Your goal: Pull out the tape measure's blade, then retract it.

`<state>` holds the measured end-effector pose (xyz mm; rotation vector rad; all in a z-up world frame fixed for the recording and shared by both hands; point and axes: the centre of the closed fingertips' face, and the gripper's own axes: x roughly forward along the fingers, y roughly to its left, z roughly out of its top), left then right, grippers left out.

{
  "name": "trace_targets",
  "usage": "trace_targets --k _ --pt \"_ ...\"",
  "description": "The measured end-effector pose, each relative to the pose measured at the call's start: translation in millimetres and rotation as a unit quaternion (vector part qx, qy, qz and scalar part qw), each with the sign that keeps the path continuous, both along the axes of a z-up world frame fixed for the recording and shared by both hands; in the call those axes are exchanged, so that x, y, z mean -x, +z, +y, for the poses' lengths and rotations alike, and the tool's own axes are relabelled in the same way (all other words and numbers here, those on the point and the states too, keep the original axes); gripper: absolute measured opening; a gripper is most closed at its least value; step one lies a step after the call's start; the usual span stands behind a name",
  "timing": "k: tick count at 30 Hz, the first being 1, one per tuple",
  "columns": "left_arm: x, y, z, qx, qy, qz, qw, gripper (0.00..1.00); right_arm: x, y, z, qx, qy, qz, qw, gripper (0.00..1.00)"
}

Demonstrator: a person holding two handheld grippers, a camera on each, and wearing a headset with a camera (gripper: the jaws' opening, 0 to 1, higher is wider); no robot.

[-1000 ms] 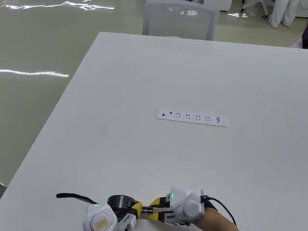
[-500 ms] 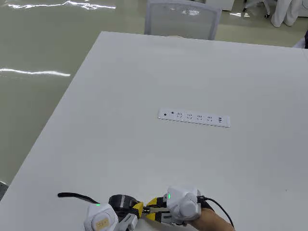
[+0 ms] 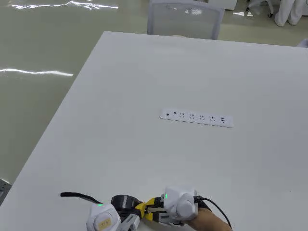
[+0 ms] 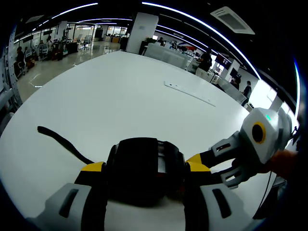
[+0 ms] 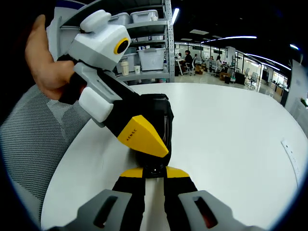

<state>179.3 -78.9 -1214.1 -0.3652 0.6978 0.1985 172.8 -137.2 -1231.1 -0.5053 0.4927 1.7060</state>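
Note:
A black tape measure (image 4: pixel 144 161) sits low over the white table (image 3: pixel 144 96) near its front edge, and my left gripper (image 4: pixel 144 169) is shut on its body, one yellow-tipped jaw on each side. Its black wrist strap (image 4: pixel 60 141) trails off to the left on the tabletop. My right gripper (image 5: pixel 154 172) is shut on the blade tip right at the case's mouth (image 5: pixel 155 169), with almost no blade showing. In the head view the tape measure (image 3: pixel 124 201) lies between the left gripper (image 3: pixel 131 211) and the right gripper (image 3: pixel 150 210), which nearly touch.
A white power strip (image 3: pixel 197 118) lies flat near the table's middle. A grey mesh chair (image 3: pixel 185 17) stands beyond the far edge. The table's left edge (image 3: pixel 53 130) drops to a shiny floor. Shelving with bins (image 5: pixel 144 53) stands behind the person.
My right gripper has edged left, closer to the tape measure, so the gap between the grippers has shrunk. The head camera has also shifted slightly.

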Motion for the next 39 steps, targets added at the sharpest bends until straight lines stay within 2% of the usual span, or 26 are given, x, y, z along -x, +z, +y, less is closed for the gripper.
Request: trace_targets --k 11,17,25,39 --pt "0.4 -2.9 0.7 -0.003 -0.002 -0.002 1.0 0.62 0.4 -1.0 0.3 -0.001 0.006 -0.005 1.0 0.12" --pt "1.4 -2.2 -3.5 -0.023 -0.021 0.003 0.9995 0.63 4.0 -4.9 -0.6 0.005 0.004 -0.008 0.9999 0.13" --pt "2.3 -3.7 -4.3 -0.034 -0.036 0.006 0.9988 0.63 3.7 -11.2 -1.0 0.007 -0.001 -0.008 0.9999 0.13" --pt "2.0 -3.7 -4.7 -0.032 -0.047 0.005 0.9984 0.63 4.1 -9.8 -0.9 0.006 -0.02 -0.005 0.9998 0.13"
